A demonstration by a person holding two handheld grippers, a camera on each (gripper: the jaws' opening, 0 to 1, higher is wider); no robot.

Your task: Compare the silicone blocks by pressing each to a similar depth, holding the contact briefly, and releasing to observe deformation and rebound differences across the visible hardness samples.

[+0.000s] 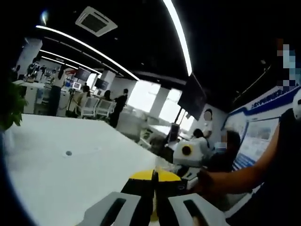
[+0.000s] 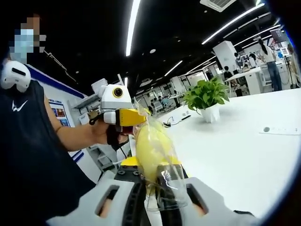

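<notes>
The right tongs (image 2: 157, 186) are clamped on a soft yellow lump wrapped in clear crinkled plastic film (image 2: 154, 150), which rises between the two grey jaws and bulges above them; it looks like one of the silicone samples, though its shape is not a clean block. In the left gripper view, the left tongs (image 1: 154, 200) stand with their jaws drawn together, only a thin dark slit between them and nothing held.

Beyond the right tongs, the left one appears from the left side of the right gripper view, carried in a person's hand (image 2: 101, 132) and raised near the wrapped lump, apart from it. Below and beyond both lies a broad white table (image 2: 244, 155); a green potted plant in a white pot (image 2: 207, 101) stands well back on it. No other hardness samples can be made out on the table.

By my reading, this is the squeeze-and-hold step on one sample. The next move calls for easing the right jaws apart slowly while keeping the lump in view to watch it rebound.
</notes>
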